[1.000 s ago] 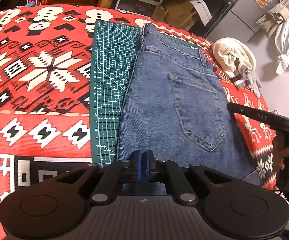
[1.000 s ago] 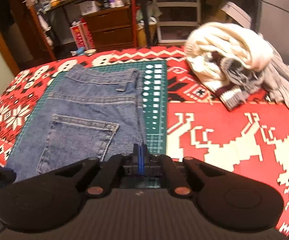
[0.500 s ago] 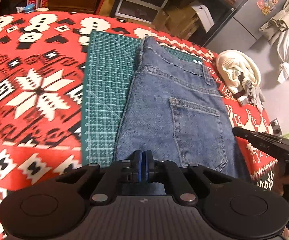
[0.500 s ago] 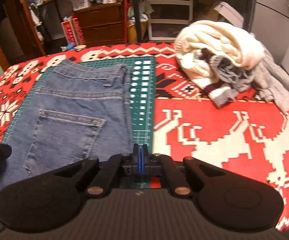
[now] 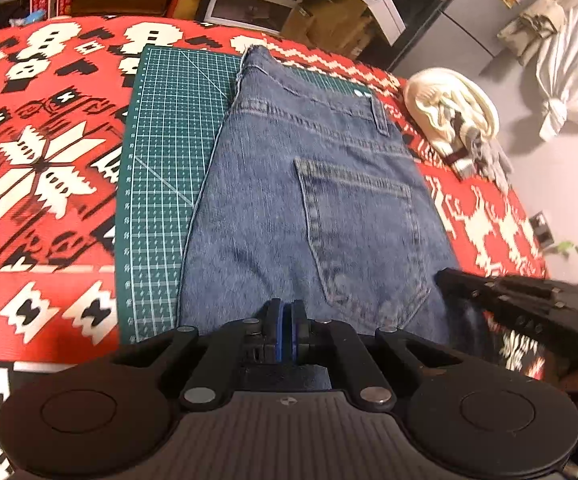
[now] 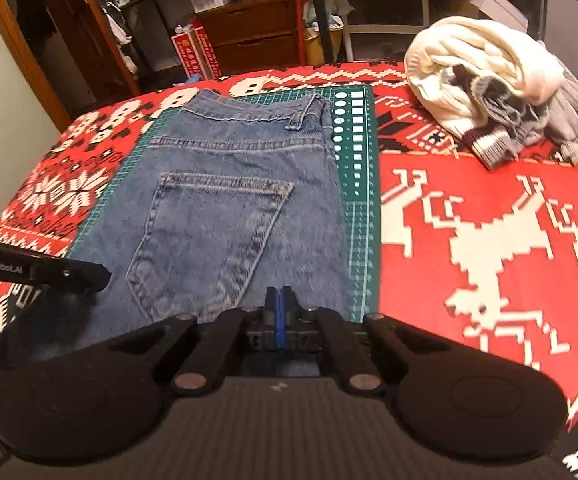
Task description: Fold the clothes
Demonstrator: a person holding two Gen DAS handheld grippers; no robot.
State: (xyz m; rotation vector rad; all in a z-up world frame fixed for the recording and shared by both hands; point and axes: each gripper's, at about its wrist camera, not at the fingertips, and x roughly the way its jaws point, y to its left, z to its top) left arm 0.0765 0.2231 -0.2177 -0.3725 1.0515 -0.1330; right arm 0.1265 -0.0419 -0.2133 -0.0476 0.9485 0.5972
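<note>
Here, the jeans (image 5: 313,208) lie on the green cutting mat (image 5: 169,152), waistband at the far end, one back pocket (image 6: 213,236) face up, already halved lengthwise, it seems. The mat sits on a red patterned blanket (image 6: 489,240).

Left gripper (image 5: 285,320): blue pads pressed together at the near edge of the denim; fabric appears to run under and between them, so a pinch on the jeans is my reading. Right gripper (image 6: 277,312): pads likewise closed at the near edge, toward the right side of the jeans, likely pinching cloth too, though the contact itself is hidden.

Step, as a judgement: both tools hold the near part of the jeans, either lifting it to carry toward the waistband, or drawing it taut to square the fold. Next move needs both grips level and moving together, so the cloth does not skew off the mat.

Pose: both grippers low, side by side, pointing away from the person.

Far right: pile of clothes (image 6: 485,76), cream and grey, unsorted.
</note>
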